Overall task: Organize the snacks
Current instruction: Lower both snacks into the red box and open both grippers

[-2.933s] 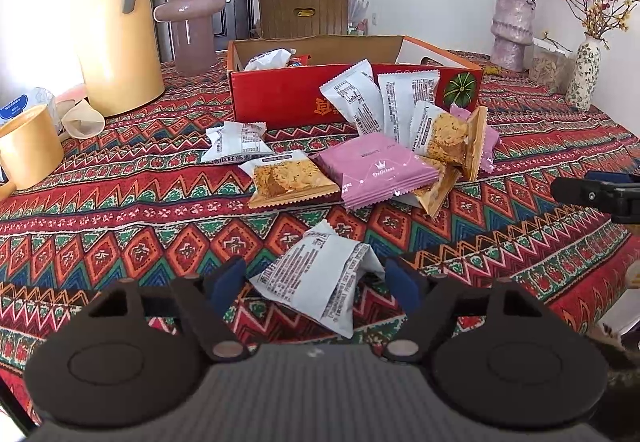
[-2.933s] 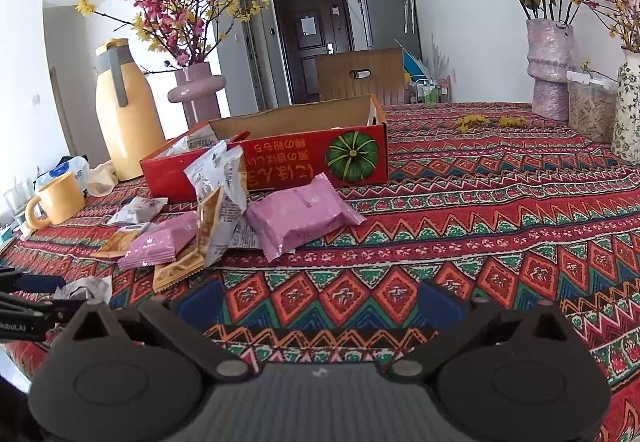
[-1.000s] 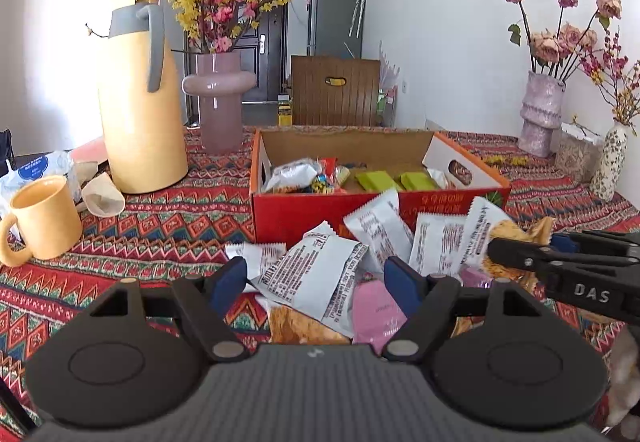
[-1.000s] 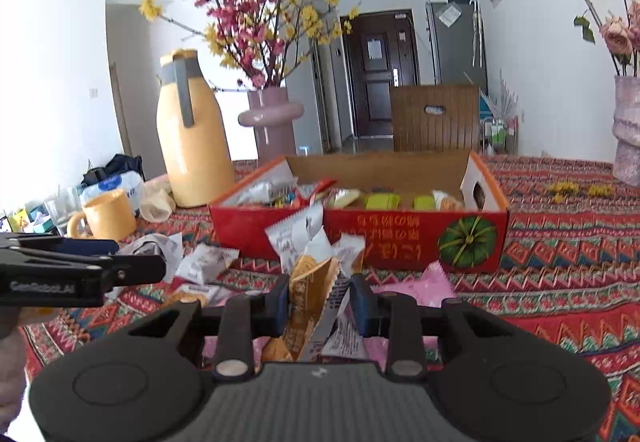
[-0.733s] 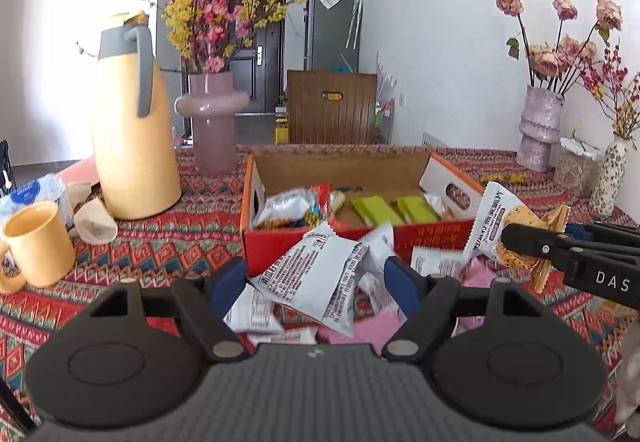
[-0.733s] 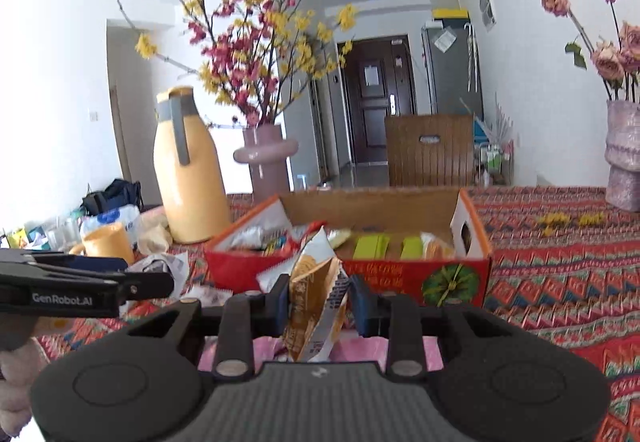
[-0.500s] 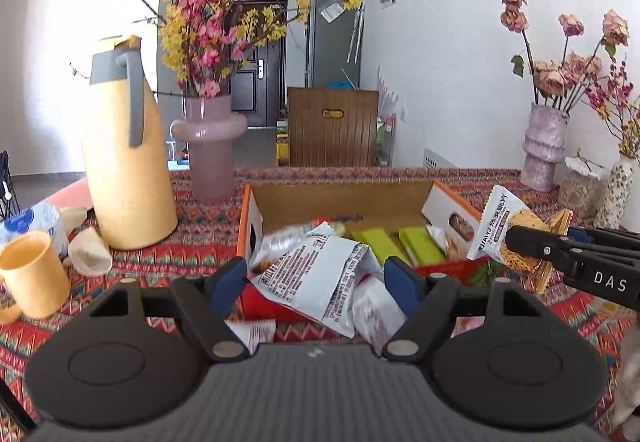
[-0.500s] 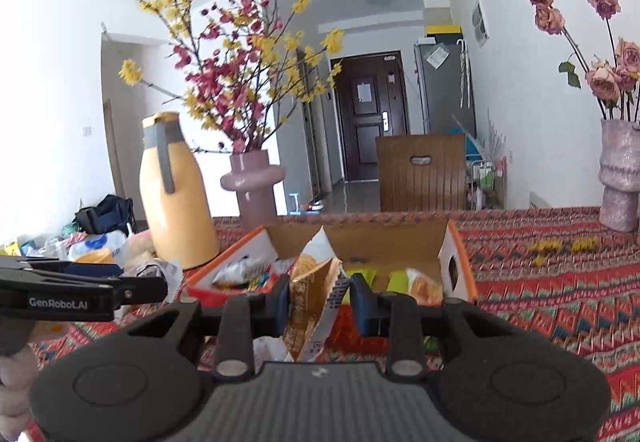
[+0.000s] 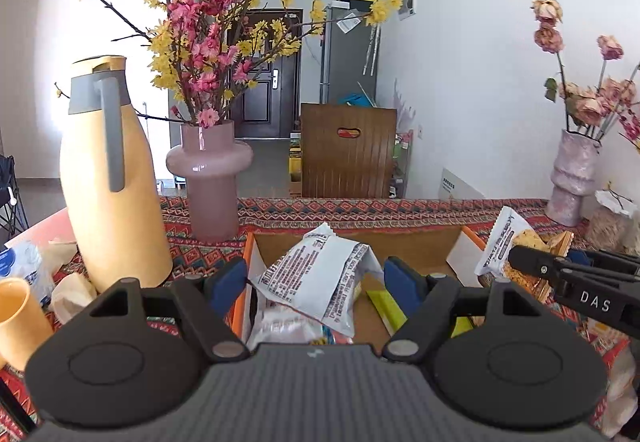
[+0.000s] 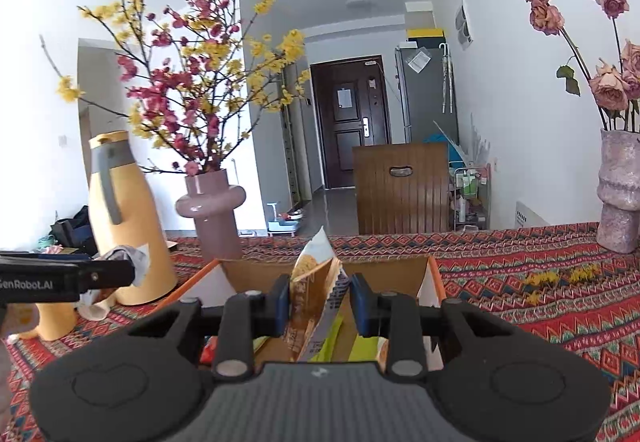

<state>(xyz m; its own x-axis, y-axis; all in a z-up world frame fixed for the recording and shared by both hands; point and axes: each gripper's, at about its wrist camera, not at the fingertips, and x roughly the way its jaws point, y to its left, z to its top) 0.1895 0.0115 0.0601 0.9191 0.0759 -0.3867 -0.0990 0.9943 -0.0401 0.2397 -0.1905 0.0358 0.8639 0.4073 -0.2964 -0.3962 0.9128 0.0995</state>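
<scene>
Both tongs hang over the open cardboard box [image 9: 416,246]: left tongs [image 9: 316,278] pinch a white snack packet [image 9: 316,278], right tongs [image 10: 320,300] clamp a biscuit packet [image 10: 310,282].

Both wrist cameras sit low and close behind the open cardboard box [image 9: 420,242], looking across it toward the dark door [image 10: 352,122]. The left one faces the box's left half; the right one [image 10: 434,282] seems slightly farther right. They share the box, the pink vase [image 9: 208,178] [image 10: 212,210] and the yellow jug [image 9: 108,178] [image 10: 124,218] beyond it.
</scene>
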